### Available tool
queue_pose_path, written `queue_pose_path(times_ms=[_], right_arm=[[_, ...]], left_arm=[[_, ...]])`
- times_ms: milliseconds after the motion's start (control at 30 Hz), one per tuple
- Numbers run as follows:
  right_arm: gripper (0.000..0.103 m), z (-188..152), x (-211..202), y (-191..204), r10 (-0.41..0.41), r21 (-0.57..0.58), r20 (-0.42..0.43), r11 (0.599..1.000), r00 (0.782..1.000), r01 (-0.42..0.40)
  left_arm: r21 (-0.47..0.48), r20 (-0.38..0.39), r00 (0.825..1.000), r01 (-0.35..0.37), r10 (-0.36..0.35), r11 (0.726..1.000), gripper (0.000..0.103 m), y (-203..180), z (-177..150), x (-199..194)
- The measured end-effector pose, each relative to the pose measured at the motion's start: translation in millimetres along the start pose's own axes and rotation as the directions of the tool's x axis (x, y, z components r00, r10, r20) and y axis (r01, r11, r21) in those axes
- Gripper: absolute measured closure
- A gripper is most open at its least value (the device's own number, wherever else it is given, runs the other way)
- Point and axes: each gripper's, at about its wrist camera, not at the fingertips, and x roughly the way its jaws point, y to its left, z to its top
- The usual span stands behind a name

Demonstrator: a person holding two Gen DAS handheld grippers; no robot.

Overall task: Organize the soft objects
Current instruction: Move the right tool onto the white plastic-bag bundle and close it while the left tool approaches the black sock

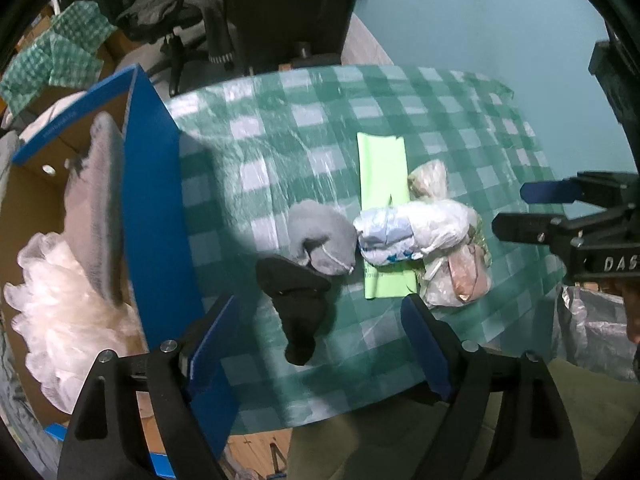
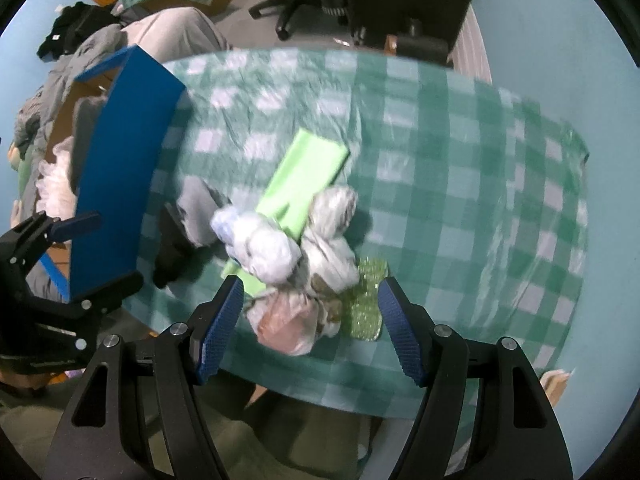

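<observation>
Both jaws apart, empty: left hand-held gripper (image 1: 320, 344), right hand-held gripper (image 2: 310, 326). Black sock (image 1: 298, 300) is probably light and floppy; I'd pinch mid-bunch.

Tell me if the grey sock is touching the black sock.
Touching. In the left wrist view the grey sock lies against the top of the black sock, their edges overlapping with no tablecloth showing between them.

Centre of the left wrist view — a cluster on the desk (image 1: 280, 152): the rolled sock (image 1: 320, 240) touches the wrapped bundle (image 1: 404, 236) to its right, which lies across the flat sheet (image 1: 382, 168). Another sock (image 1: 296, 300) sits just below — the open box (image 1: 152, 200) stands at frame left.
</observation>
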Motion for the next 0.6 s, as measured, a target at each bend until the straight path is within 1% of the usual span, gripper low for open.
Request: queue_pose_path(times_ms=[100,267,367,467,600], right_arm=[[0.032,-6.1,14.4,-4.6,-0.002,0.013,-0.022,1.0,1.0,0.002],[0.032,-11.7,32.6,-2.5,0.001,0.007,-0.048,1.0,0.999,-0.001],[0.032,-13.0,42.2,-0.2,-0.005,-0.004,-0.06,1.0,0.998,0.005],[0.032,-12.0,52.7,4.3,-0.011,-0.01,-0.071,1.0,0.997,0.01],[0.032,-7.9,65.4,6.1,-0.021,-0.01,-0.076,1.0,0.997,0.02]], left_arm=[[-0.004,-0.009,1.0,0.003,-0.003,1.0,0.019,-1.4,-1.0,9.1],[-0.04,-0.042,0.999,0.01,-0.012,0.999,0.019,3.5,-2.0,26.9],[-0.064,-0.063,0.997,0.035,-0.039,0.997,0.018,6.8,-3.7,34.3],[-0.096,-0.06,0.997,0.046,-0.052,0.994,0.018,12.2,-6.8,37.5],[-0.107,-0.063,0.996,0.051,-0.058,0.993,0.018,14.0,-7.6,42.5]])
